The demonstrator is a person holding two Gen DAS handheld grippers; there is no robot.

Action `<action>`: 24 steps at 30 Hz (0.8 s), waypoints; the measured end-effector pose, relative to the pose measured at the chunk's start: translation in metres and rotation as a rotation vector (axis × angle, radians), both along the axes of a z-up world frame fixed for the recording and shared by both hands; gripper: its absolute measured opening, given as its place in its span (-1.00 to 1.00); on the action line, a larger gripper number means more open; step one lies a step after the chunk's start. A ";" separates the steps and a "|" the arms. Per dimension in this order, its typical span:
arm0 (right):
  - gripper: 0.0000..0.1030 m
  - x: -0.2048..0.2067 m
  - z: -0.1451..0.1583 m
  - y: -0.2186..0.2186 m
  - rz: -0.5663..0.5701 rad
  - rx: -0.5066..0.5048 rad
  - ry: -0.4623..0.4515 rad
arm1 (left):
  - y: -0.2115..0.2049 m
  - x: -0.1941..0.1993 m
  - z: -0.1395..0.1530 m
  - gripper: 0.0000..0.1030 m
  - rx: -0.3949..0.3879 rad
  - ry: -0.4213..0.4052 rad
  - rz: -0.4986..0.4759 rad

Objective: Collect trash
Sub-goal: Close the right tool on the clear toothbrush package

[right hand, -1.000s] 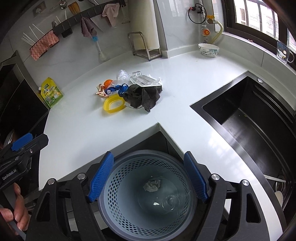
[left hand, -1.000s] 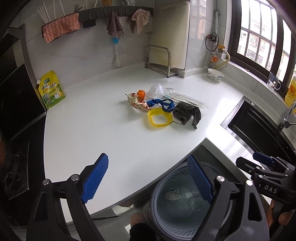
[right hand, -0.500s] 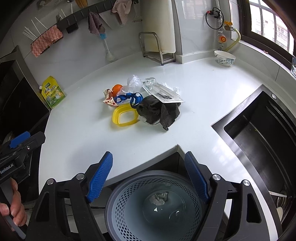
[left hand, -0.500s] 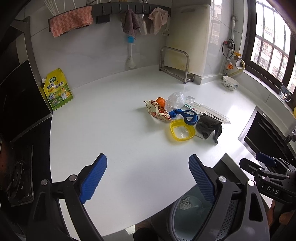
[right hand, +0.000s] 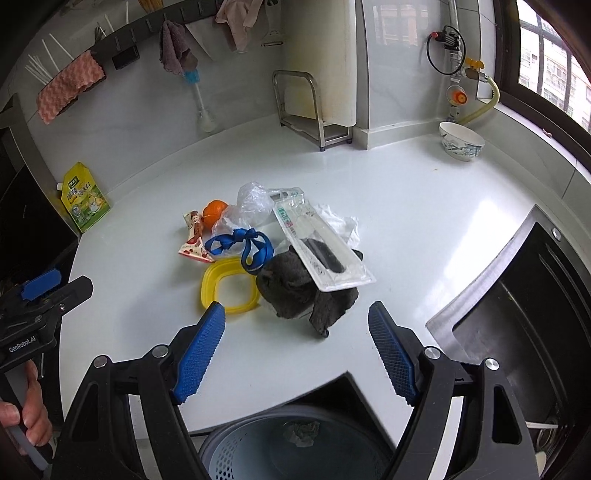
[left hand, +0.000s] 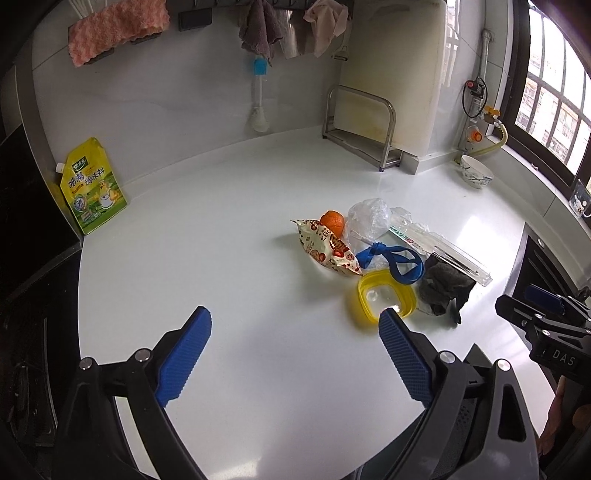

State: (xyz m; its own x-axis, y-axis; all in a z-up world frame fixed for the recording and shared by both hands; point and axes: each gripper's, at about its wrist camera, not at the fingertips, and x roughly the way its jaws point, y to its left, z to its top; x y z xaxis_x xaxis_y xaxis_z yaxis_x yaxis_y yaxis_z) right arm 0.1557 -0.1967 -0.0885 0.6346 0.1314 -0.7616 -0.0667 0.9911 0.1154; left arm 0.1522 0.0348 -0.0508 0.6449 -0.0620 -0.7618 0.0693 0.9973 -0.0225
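A heap of trash lies on the white counter (left hand: 207, 229): a printed snack wrapper (left hand: 325, 247), an orange peel (left hand: 331, 220), crumpled clear plastic (left hand: 365, 218), a blue ribbon (left hand: 395, 260), a yellow lid (left hand: 386, 297), a dark grey cloth (right hand: 303, 291) and a clear blister pack (right hand: 317, 243). My left gripper (left hand: 295, 350) hangs open over bare counter, left of and nearer than the heap. My right gripper (right hand: 297, 343) is open too, just short of the cloth. The grey perforated bin (right hand: 295, 443) with crumpled paper sits below the counter edge.
A black sink (right hand: 524, 317) is sunk into the counter at the right. A yellow seasoning pouch (left hand: 92, 184) leans on the left wall, a metal rack (left hand: 362, 129) and a bowl (right hand: 461, 140) stand at the back. Cloths hang on a wall rail (right hand: 122, 33).
Both grippers have moved from above the bin forward over the counter toward the heap, which now looms larger. The bin has slipped to the bottom edge. Both stay open and hold nothing.
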 end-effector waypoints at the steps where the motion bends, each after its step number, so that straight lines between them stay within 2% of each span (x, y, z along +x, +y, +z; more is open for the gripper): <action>1: 0.48 0.007 -0.001 0.000 0.003 -0.007 0.004 | 0.000 0.007 -0.003 0.76 -0.002 0.004 -0.002; 11: 0.48 0.073 -0.013 -0.001 0.028 -0.042 0.046 | -0.008 0.066 -0.030 0.76 -0.003 0.059 -0.024; 24: 0.48 0.144 -0.046 -0.005 0.104 -0.041 0.207 | -0.015 0.106 -0.049 0.76 -0.010 0.091 -0.043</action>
State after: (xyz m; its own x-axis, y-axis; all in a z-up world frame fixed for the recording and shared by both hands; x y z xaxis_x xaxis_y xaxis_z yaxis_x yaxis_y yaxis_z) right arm 0.3002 -0.2015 -0.1342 0.4491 0.1543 -0.8800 -0.1475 0.9843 0.0973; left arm 0.2580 0.0202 -0.0996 0.5695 -0.0960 -0.8163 0.1091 0.9932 -0.0407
